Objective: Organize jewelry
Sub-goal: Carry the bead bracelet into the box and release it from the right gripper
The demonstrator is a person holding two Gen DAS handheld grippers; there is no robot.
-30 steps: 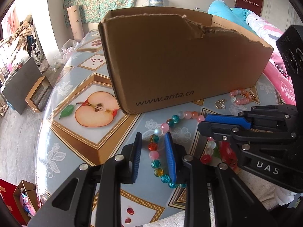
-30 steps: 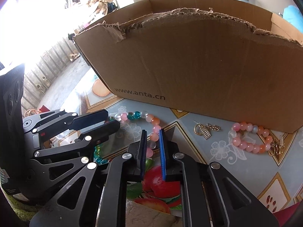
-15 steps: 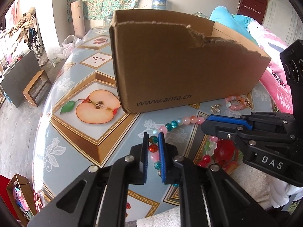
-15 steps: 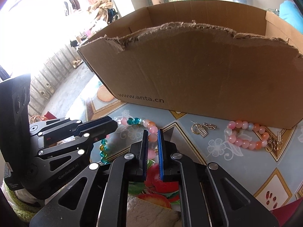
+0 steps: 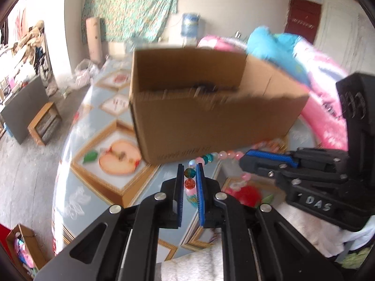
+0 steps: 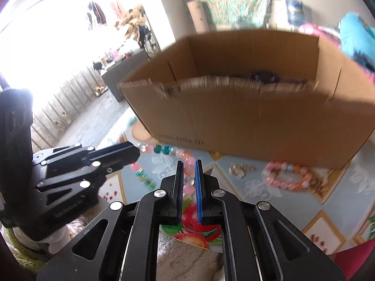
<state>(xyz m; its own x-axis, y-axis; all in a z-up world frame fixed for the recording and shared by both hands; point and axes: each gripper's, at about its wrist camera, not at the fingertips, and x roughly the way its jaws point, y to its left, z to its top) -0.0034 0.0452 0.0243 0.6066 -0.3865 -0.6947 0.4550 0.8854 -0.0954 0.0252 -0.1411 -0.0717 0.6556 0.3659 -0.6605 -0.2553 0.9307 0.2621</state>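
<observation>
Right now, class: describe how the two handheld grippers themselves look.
Both the left gripper and the right gripper are black angular frames with silver screws and blue ribbed pads. The right gripper's side carries raised letters "DAS".

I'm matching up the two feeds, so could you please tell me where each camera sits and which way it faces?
Left wrist: sits on the left gripper, looking down along its fingers at the bead necklace and cardboard box; the right gripper shows at right.
Right wrist: sits on the right gripper, facing the same box; the left gripper shows at left.
Shared: necklace, box, table.
</observation>
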